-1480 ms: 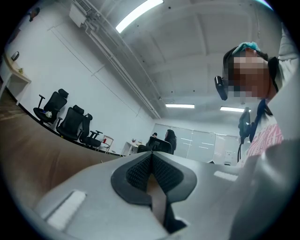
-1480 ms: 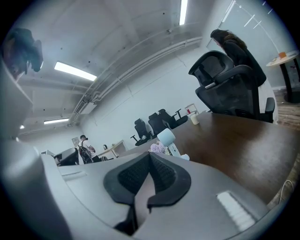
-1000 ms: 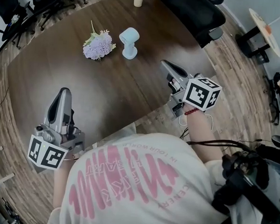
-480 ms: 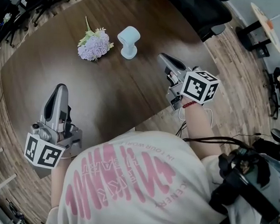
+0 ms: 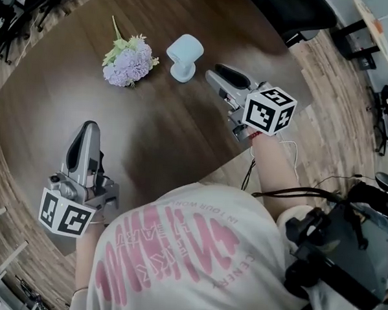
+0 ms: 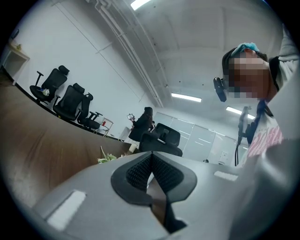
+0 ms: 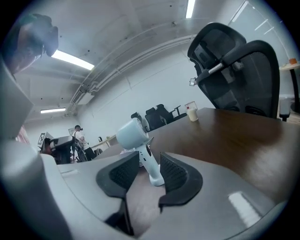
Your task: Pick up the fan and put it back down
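A light-blue hand fan [image 5: 184,55] stands upright on the dark wooden table [image 5: 156,136], just right of a bunch of lilac flowers [image 5: 125,61]. My right gripper [image 5: 217,76] hovers a short way to the fan's right, pointing at it. In the right gripper view the fan [image 7: 136,140] shows just beyond the jaws of that gripper [image 7: 150,169]. Those jaws are opening with nothing pressed between them. My left gripper [image 5: 88,131] is over the table's near left part, far from the fan. Its pads [image 6: 161,171] meet with nothing between them.
A black office chair [image 7: 234,70] stands at the table's far right side, and a small paper cup [image 7: 191,112] sits on the table near it. The table's near edge [image 5: 226,166] curves under my right arm. More chairs [image 6: 70,103] and a person are far off.
My right gripper has come closer to the fan and its jaws have parted. The left gripper stays shut over the near left of the table.
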A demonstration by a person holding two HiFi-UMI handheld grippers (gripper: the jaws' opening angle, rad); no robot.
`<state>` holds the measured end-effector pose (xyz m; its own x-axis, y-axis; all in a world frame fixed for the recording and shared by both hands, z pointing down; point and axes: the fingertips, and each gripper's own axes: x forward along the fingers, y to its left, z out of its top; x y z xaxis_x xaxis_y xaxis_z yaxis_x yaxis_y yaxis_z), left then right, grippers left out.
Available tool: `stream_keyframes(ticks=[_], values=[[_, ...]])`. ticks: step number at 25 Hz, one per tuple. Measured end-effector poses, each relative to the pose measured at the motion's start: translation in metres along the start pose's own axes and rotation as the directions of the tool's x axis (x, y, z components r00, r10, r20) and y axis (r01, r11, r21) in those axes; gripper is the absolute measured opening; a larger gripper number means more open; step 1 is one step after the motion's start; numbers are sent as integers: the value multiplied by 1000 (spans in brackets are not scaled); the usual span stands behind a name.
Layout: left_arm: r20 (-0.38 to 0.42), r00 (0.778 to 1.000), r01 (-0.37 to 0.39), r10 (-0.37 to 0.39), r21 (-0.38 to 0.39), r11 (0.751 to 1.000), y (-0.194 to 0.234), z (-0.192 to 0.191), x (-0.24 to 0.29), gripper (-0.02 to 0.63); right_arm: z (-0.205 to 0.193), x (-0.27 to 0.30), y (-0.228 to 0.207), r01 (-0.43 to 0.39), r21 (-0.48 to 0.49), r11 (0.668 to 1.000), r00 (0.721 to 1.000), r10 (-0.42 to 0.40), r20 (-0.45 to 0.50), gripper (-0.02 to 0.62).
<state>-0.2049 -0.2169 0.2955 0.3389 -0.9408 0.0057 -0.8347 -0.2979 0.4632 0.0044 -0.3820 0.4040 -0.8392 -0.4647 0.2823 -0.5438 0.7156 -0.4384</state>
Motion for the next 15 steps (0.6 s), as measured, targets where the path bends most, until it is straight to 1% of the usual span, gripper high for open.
stream_keyframes(ticks=[3, 6, 9, 10, 12, 15], values=[[-23, 1000, 5, -6, -29, 1000, 8, -13, 7, 17, -8, 15, -2, -34, 44, 998, 999, 35, -8, 155], [-49, 999, 20, -23, -58, 998, 14, -28, 16, 17, -13, 30, -2, -74, 45, 996, 997, 74, -14, 172], [-80, 996, 36, -43, -87, 996, 17, -43, 26, 17, -20, 44, 3, -119, 46, 992, 992, 121, -27, 219], [-89, 995, 38, -47, -96, 995, 18, -48, 28, 17, -22, 49, 4, -125, 42, 991, 991, 127, -34, 224], [-103, 993, 40, -52, -112, 993, 22, -55, 33, 17, -27, 57, 5, -120, 19, 993, 991, 121, -51, 224], [-114, 992, 32, -47, -127, 991, 33, -61, 37, 17, -34, 68, 4, -96, -48, 994, 993, 92, -79, 224]])
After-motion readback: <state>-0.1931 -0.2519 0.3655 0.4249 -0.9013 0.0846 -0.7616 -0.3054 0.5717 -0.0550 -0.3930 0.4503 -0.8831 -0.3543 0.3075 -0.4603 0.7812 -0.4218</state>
